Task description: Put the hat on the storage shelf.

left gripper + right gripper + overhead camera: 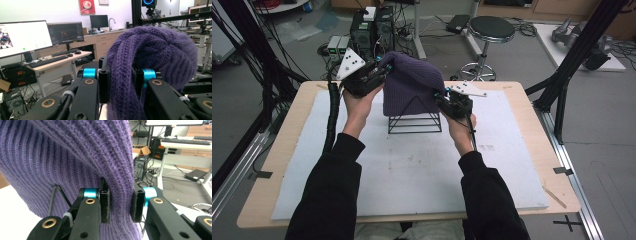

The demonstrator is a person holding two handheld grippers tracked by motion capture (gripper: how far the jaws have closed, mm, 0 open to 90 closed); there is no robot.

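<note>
While both grippers' fingers pinch the purple beanie's (412,82) opposite edges, wire stand (414,121) beneath, bare mat (412,170) around.

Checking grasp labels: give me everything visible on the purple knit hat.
The purple knit hat is a ribbed, chunky, soft-looking wool beanie, dark violet and limp. It is draped over the peak of a black wire pyramid stand on the white mat, its lower edge hanging partway down the frame. The left gripper pinches a fold at its upper left; the right gripper pinches the fabric at its lower right edge. Both sets of pads press into the knit.
</note>
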